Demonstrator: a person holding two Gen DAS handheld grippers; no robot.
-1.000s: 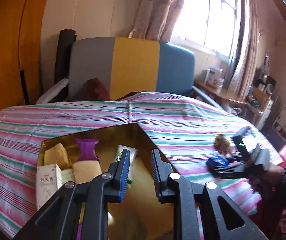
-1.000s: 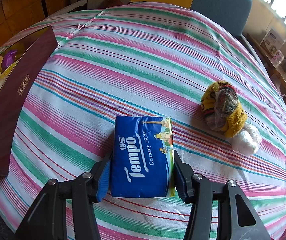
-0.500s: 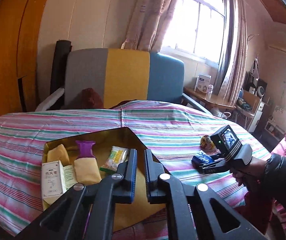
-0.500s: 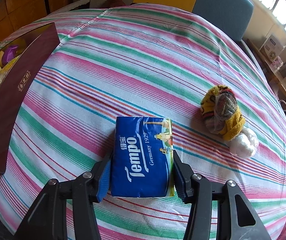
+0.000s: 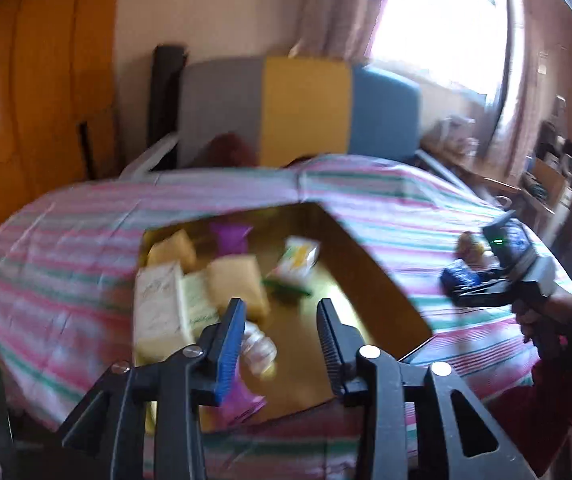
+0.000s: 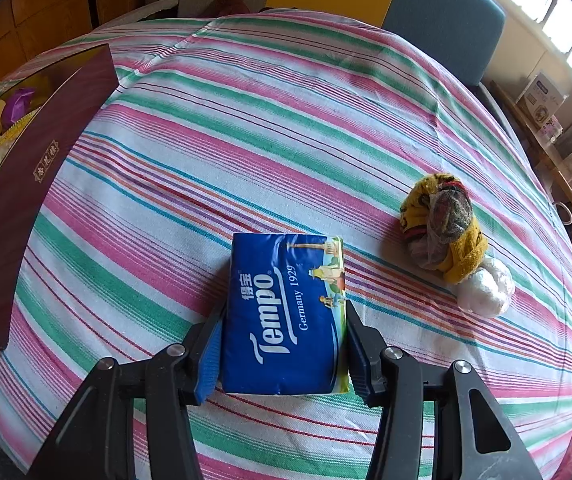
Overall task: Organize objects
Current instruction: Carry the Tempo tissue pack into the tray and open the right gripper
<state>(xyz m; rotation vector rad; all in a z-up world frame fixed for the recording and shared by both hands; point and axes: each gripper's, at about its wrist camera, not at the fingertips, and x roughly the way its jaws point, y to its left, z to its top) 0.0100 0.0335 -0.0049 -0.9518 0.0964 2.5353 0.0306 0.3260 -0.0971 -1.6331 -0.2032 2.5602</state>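
My right gripper (image 6: 283,354) is shut on a blue Tempo tissue pack (image 6: 286,312) and holds it just above the striped tablecloth. It shows in the left wrist view (image 5: 460,276) too, at the right. My left gripper (image 5: 279,326) is open and empty, above the near part of an open gold-lined box (image 5: 370,276). The box holds a white carton (image 5: 157,312), yellow blocks (image 5: 237,284), a purple item (image 5: 229,236), a green-white packet (image 5: 296,258) and a clear wrapped item (image 5: 259,348). The left view is blurred.
The box's maroon outer wall (image 6: 25,184) stands at the table's left. A yellow knitted bundle (image 6: 442,232) and a white plastic-wrapped ball (image 6: 486,286) lie on the cloth right of the tissue pack. A grey, yellow and blue chair (image 5: 306,108) stands behind the table.
My left gripper's jaws have opened from nearly shut, and it has moved in over the box. My right gripper still holds the tissue pack, with little movement.
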